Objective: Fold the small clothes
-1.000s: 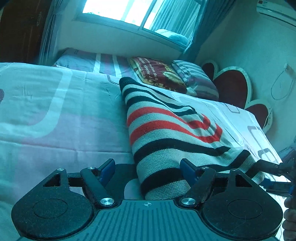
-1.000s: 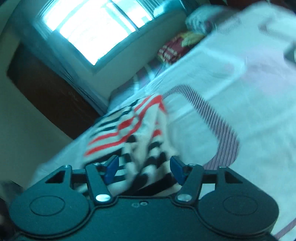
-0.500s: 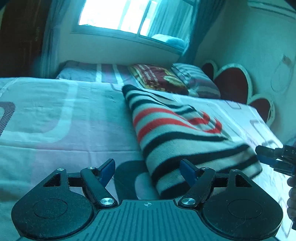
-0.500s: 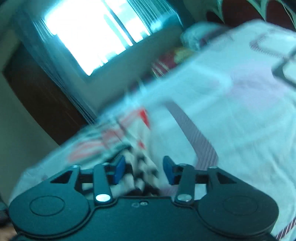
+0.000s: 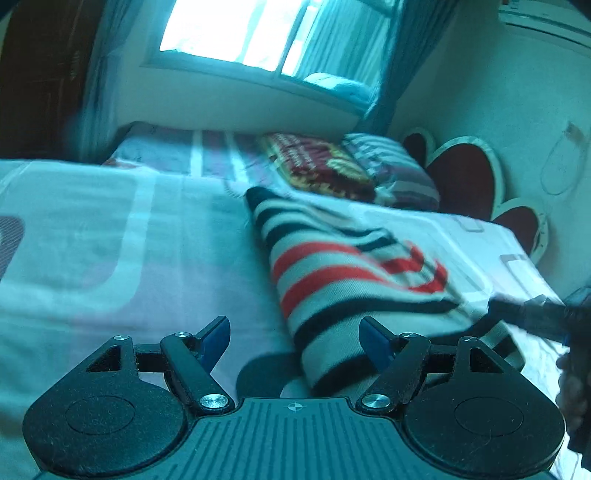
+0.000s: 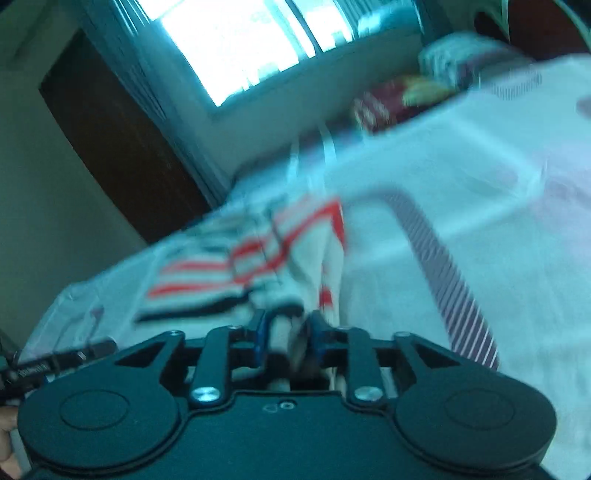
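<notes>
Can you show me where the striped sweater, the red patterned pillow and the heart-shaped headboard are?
striped sweater [image 5: 343, 280]: left wrist view, on its red stripes.
red patterned pillow [image 5: 317, 166]: left wrist view, middle of its top face.
heart-shaped headboard [image 5: 465, 177]: left wrist view, on the big dark red heart.

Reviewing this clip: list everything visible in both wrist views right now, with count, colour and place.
striped knit garment: one, grey with black and red stripes, lying on the bed, near edge between the right gripper's pads
bed sheet: one, white and pale pink with rounded outlines, covering the bed
pillows: at least two, striped and red-patterned, at the head of the bed
heart-shaped headboard: one, dark red with white rim, against the wall
window: one, bright, teal curtains beside it
dark wooden door: one, brown, left of the window
left gripper: black, blue pads, open above the garment's near corner
right gripper: black, blue pads, closed on the garment
</notes>
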A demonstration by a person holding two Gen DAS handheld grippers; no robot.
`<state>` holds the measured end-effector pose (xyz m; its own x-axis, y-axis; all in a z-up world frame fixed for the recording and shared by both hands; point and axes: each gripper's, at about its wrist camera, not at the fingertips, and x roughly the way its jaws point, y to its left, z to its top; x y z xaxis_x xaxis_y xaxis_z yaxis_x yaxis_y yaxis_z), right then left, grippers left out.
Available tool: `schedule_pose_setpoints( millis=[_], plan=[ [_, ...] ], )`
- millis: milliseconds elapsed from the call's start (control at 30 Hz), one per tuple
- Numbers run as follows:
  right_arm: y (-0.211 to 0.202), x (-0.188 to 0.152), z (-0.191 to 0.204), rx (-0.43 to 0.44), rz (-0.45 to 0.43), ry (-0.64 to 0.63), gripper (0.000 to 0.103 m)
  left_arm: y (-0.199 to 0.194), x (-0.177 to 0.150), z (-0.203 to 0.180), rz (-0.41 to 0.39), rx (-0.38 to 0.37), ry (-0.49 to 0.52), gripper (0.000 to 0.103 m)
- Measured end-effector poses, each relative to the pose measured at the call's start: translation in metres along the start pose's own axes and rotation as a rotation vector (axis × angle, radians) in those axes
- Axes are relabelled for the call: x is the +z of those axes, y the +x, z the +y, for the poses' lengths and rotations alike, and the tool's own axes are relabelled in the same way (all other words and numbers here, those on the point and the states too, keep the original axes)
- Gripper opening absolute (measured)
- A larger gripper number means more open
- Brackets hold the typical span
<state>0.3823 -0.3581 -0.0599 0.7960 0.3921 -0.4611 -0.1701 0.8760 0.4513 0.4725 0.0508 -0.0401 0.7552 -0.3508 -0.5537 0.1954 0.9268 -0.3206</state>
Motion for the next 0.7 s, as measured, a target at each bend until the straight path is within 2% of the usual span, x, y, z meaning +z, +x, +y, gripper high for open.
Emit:
schedule_pose_setpoints(
  millis=[67, 167, 267, 367, 433, 500, 533, 567, 633, 667, 700],
  plan=[
    [0.017, 0.015, -0.009, -0.022, 0.032, 0.044, 0.041, 0.011, 0.01, -0.001, 0.003, -0.041, -0.016, 0.076],
    [0.059, 0.031, -0.029, -0.044, 0.104, 0.104, 0.041, 0.039, 0.023, -0.002, 0.035, -0.047, -0.011, 0.076],
    [0.087, 0.039, -0.037, 0.005, 0.14, 0.126, 0.038, 0.063, 0.029, -0.004, 0.075, -0.066, -0.001, 0.076],
    [0.095, 0.039, -0.028, 0.021, 0.137, 0.033, 0.03, 0.076, 0.031, -0.003, 0.088, -0.076, 0.003, 0.076],
    [0.095, 0.037, -0.002, -0.018, 0.067, -0.17, 0.012, 0.078, 0.029, -0.003, 0.086, -0.074, 0.008, 0.076],
    [0.088, 0.031, 0.024, -0.025, -0.005, -0.373, 0.011, 0.076, 0.024, -0.005, 0.082, -0.062, 0.016, 0.076],
    [0.088, 0.03, 0.029, -0.017, -0.022, -0.413, 0.011, 0.075, 0.022, -0.007, 0.074, -0.052, 0.026, 0.076],
    [0.094, 0.031, 0.027, -0.023, -0.008, -0.411, 0.011, 0.073, 0.019, -0.008, 0.064, -0.04, 0.032, 0.076],
    [0.119, 0.031, 0.006, -0.077, 0.105, -0.344, 0.013, 0.074, 0.016, -0.008, 0.075, -0.027, 0.036, 0.077],
    [0.12, 0.033, -0.002, -0.058, 0.105, -0.287, 0.013, 0.073, 0.016, -0.009, 0.075, -0.023, 0.04, 0.077],
    [0.118, 0.039, -0.005, -0.06, 0.111, -0.251, 0.018, 0.072, 0.016, -0.01, 0.073, -0.02, 0.055, 0.077]
  ],
)
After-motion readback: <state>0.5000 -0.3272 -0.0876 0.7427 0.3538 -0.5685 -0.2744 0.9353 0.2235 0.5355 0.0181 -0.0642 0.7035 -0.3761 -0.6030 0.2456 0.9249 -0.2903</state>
